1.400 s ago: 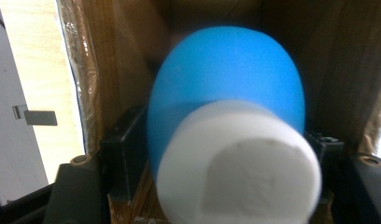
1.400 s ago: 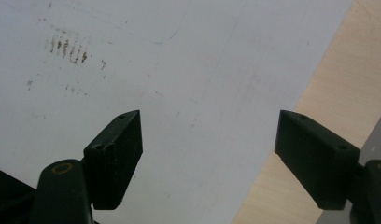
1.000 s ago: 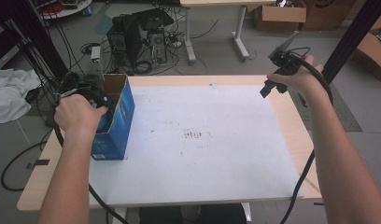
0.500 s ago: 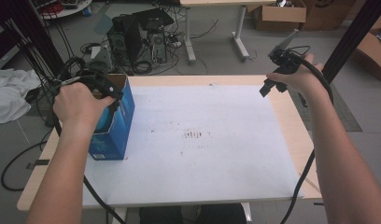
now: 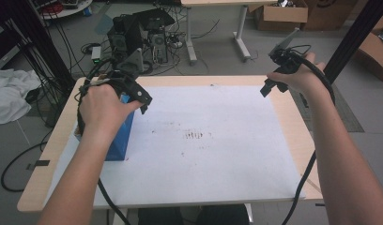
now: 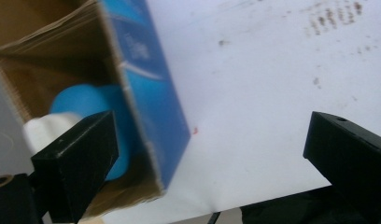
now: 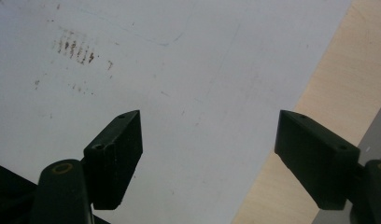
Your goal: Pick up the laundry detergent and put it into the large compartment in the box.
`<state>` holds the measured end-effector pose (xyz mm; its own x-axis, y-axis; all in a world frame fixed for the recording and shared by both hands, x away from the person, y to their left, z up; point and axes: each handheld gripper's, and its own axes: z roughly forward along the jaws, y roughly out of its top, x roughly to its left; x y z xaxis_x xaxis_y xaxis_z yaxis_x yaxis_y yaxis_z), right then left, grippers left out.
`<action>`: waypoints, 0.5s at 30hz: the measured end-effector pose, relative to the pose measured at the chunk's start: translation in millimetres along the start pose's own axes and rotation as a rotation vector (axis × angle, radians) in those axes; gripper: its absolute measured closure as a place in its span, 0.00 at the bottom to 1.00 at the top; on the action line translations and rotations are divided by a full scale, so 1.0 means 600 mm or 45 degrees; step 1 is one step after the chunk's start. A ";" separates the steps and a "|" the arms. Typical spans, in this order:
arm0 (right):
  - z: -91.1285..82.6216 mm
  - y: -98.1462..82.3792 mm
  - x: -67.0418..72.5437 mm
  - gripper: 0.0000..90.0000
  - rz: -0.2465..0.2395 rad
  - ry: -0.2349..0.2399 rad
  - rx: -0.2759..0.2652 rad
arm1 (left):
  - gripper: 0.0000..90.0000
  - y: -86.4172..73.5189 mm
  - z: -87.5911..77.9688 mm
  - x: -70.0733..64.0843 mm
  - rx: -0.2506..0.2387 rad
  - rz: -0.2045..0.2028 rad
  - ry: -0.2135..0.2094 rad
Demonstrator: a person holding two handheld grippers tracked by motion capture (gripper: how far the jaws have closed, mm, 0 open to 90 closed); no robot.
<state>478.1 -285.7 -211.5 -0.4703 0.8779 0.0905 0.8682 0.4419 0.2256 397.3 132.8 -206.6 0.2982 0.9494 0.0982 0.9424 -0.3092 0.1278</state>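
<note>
Seemingly past the drop: blue-and-white rounded object (image 6: 81, 123) lying inside the open blue cardboard box (image 5: 115, 136), just beyond the left gripper (image 5: 141, 101)'s near fingertip (image 6: 81, 154). Jaws wide, just been opening, nothing between them. Compared with a second ago, lifted out of the box mouth and shifted toward the stained white table sheet (image 5: 213, 150). Farther right, right gripper (image 5: 269, 86) unmoved, jaws wide and empty above the sheet's edge. Left to do, probably: withdrawing.
</note>
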 end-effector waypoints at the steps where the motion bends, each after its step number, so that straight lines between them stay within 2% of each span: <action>1: 0.000 0.000 0.000 0.26 0.000 0.000 0.000 | 0.04 0.000 0.000 0.000 0.000 0.000 0.000; 2: -0.001 -0.001 0.002 0.26 0.007 0.002 0.005 | 0.03 0.003 0.003 -0.017 -0.010 0.031 -0.018; 4: -0.003 -0.002 0.002 0.26 0.006 -0.002 0.005 | 0.03 0.006 0.006 -0.034 -0.016 0.061 -0.025; 5: -0.003 -0.002 0.002 0.26 0.006 -0.002 0.005 | 0.02 0.006 0.006 -0.034 -0.016 0.061 -0.025; 6: -0.004 -0.003 0.002 0.26 0.009 -0.005 0.000 | 0.01 0.010 0.010 -0.051 -0.026 0.105 -0.037; 8: -0.004 -0.004 0.002 0.26 0.011 -0.003 0.002 | 0.01 0.012 0.012 -0.059 -0.027 0.116 -0.053; 11: -0.004 -0.006 0.000 0.26 0.007 -0.004 -0.001 | 0.01 0.018 0.023 -0.084 -0.031 0.168 -0.076; 12: -0.003 -0.006 0.000 0.26 0.011 -0.001 0.002 | 0.00 0.023 0.031 -0.101 -0.026 0.207 -0.077; 13: -0.002 -0.006 -0.001 0.26 0.009 -0.002 0.004 | 0.00 0.025 0.035 -0.108 -0.026 0.226 -0.080; 15: -0.002 -0.006 -0.002 0.26 0.017 -0.004 0.002 | 0.00 0.028 0.043 -0.120 -0.038 0.248 -0.103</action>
<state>475.6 -288.5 -211.5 -0.4579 0.8844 0.0904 0.8748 0.4302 0.2227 395.3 60.5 -237.0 0.4869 0.8723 0.0447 0.8611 -0.4880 0.1430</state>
